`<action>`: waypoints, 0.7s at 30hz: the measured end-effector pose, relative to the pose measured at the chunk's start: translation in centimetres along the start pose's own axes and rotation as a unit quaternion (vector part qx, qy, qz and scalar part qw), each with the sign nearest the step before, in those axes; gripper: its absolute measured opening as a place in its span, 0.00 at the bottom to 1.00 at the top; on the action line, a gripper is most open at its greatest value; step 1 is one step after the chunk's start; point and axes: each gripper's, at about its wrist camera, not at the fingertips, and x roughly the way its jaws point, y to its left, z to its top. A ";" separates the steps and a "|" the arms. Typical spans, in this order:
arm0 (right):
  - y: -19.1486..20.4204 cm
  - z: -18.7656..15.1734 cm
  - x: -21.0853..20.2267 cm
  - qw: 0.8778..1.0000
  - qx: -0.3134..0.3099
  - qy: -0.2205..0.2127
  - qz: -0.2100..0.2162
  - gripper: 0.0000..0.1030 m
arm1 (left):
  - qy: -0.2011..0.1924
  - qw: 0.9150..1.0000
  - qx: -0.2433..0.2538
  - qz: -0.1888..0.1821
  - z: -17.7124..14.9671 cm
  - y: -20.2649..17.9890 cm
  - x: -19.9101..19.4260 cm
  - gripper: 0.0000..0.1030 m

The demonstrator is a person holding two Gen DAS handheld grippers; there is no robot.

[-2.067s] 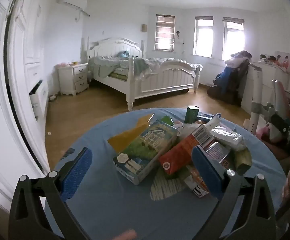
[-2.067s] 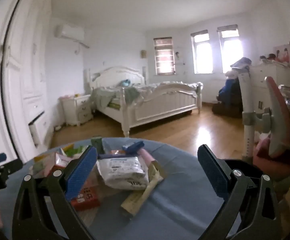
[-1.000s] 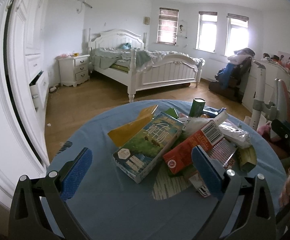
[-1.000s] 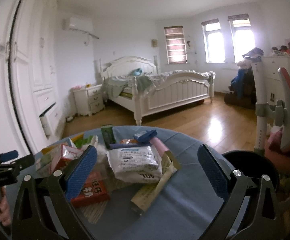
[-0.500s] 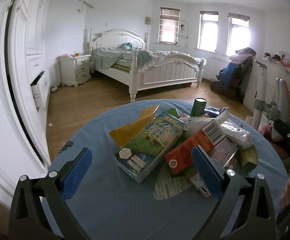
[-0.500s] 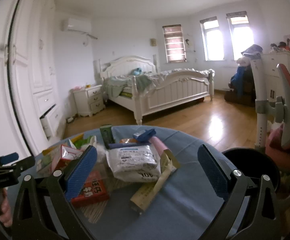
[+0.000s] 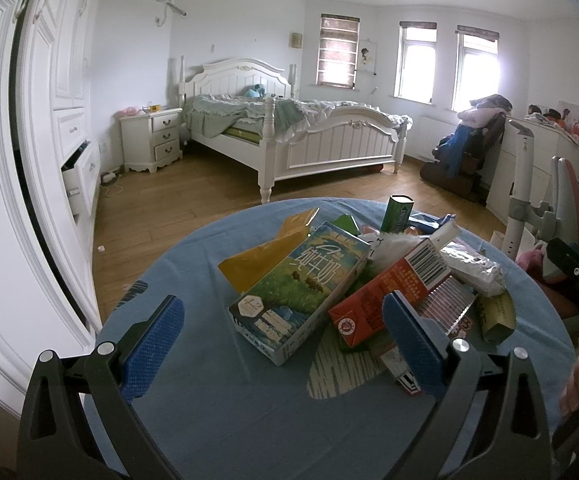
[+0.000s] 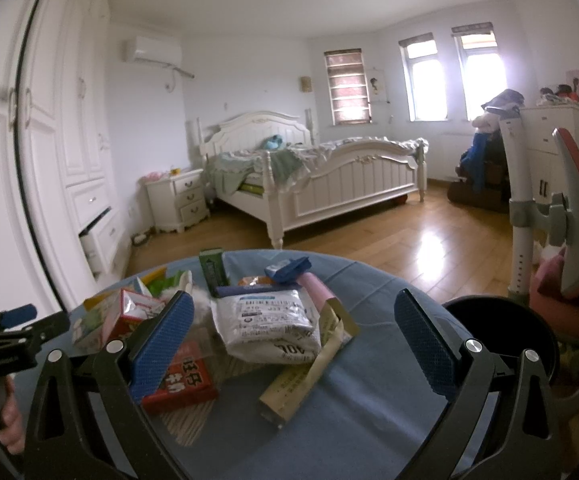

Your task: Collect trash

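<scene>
A pile of trash lies on a round blue table (image 7: 217, 412). In the left wrist view a green milk carton (image 7: 301, 292) lies in front, with a red carton (image 7: 385, 296), a yellow packet (image 7: 265, 252) and a green can (image 7: 399, 218) around it. My left gripper (image 7: 285, 344) is open and empty, just short of the milk carton. In the right wrist view a white pouch (image 8: 267, 322), a tan packet (image 8: 309, 368) and a red box (image 8: 181, 384) lie ahead. My right gripper (image 8: 289, 344) is open and empty above them.
A black bin (image 8: 501, 336) stands by the table's right edge. A pink and grey chair (image 8: 569, 216) is at the right. A white bed (image 7: 289, 136), a nightstand (image 7: 151, 138) and a wardrobe with an open drawer (image 7: 79, 176) stand beyond on the wooden floor.
Both views have shifted slightly; the grippers moved a little closer to the pile. Both stay open and nothing has been picked up.
</scene>
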 end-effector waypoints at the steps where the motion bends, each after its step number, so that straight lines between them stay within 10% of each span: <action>1: 0.0 0.0 0.0 1.000 0.000 0.000 0.000 0.96 | 0.000 1.000 0.000 0.000 0.0 0.0 0.0 0.95; 21: -0.4 -0.2 0.7 1.000 0.006 0.025 0.004 0.96 | 0.017 1.000 -0.014 -0.020 -0.2 0.7 0.4 0.95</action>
